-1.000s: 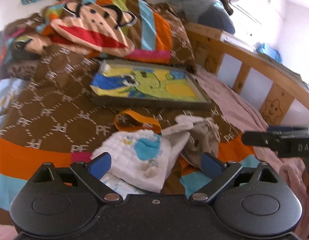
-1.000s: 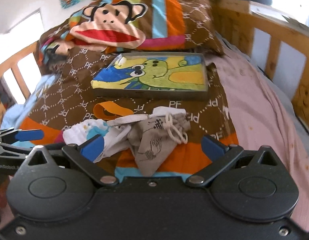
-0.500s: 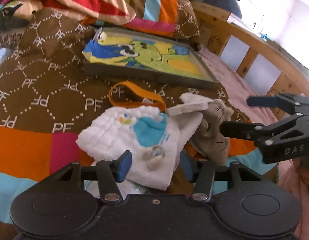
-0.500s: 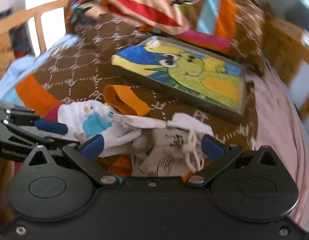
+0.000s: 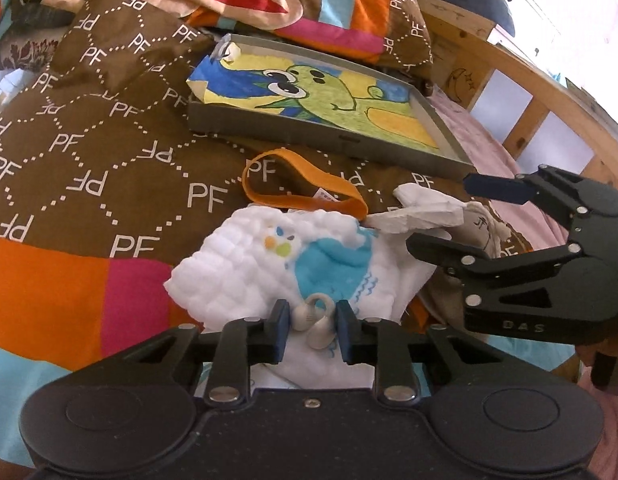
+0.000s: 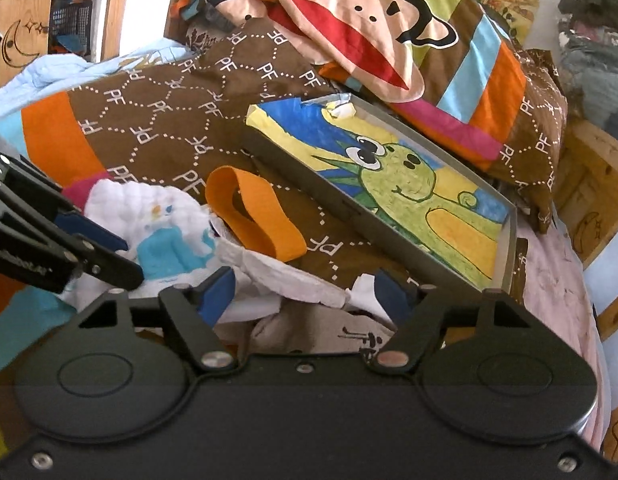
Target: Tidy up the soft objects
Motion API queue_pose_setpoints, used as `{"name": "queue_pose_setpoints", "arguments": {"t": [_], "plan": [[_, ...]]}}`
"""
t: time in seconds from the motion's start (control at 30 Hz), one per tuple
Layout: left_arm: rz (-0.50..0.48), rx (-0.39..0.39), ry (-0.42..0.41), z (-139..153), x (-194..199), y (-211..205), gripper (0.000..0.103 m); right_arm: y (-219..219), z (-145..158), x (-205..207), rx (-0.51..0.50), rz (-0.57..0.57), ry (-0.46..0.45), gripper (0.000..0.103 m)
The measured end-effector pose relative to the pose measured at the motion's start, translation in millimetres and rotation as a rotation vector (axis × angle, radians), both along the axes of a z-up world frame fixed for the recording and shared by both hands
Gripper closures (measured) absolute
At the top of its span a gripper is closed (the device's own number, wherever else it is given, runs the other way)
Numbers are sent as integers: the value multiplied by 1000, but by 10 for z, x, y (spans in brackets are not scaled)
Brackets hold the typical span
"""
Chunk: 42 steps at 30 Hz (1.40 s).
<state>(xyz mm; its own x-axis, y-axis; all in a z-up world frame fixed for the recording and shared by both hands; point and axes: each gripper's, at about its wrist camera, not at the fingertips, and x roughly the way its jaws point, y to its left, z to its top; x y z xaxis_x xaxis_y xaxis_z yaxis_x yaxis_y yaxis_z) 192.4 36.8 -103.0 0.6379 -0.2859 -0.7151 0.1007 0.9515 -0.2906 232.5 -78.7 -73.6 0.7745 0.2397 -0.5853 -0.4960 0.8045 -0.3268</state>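
A white quilted cloth with a blue patch point(image 5: 269, 272) point(image 6: 161, 236) lies on the brown bedspread. My left gripper point(image 5: 312, 330) has its jaws closing around the cloth's near edge and its grey loop, with a small gap still showing. A grey printed cloth point(image 6: 317, 332) and a crumpled white cloth point(image 5: 421, 212) point(image 6: 293, 284) lie to its right. My right gripper point(image 6: 305, 292) point(image 5: 441, 216) is open and straddles these cloths. An orange band point(image 5: 301, 196) point(image 6: 253, 216) lies just behind the pile.
A grey tray with a green dinosaur drawing point(image 5: 321, 96) point(image 6: 397, 200) sits beyond the pile. A monkey-face pillow point(image 6: 373, 40) lies behind it. A wooden bed rail point(image 5: 549, 92) runs along the right, with pink sheet point(image 6: 549, 280) beside it.
My left gripper moved down to the white quilted cloth and its jaws narrowed around the edge. My right gripper moved forward and down over the grey and white cloths, staying open.
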Motion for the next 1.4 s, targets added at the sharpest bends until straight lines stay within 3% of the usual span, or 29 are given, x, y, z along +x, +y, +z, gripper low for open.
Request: {"name": "queue_pose_setpoints", "arguments": {"t": [0.27, 0.5, 0.6, 1.1, 1.4], "plan": [[-4, 21, -7, -13, -3, -34, 77, -24, -58, -24, -11, 4, -4, 63], [14, 8, -50, 29, -39, -32, 77, -63, -45, -47, -1, 5, -12, 70], [23, 10, -80, 55, -49, -45, 77, -61, -42, -73, -8, 4, -20, 80], [75, 5, -150, 128, -120, -1, 77, -25, -41, -118, -30, 27, -72, 93], [85, 18, -212, 202, -196, -3, 77, -108, 84, -192, 56, 34, -155, 95]]}}
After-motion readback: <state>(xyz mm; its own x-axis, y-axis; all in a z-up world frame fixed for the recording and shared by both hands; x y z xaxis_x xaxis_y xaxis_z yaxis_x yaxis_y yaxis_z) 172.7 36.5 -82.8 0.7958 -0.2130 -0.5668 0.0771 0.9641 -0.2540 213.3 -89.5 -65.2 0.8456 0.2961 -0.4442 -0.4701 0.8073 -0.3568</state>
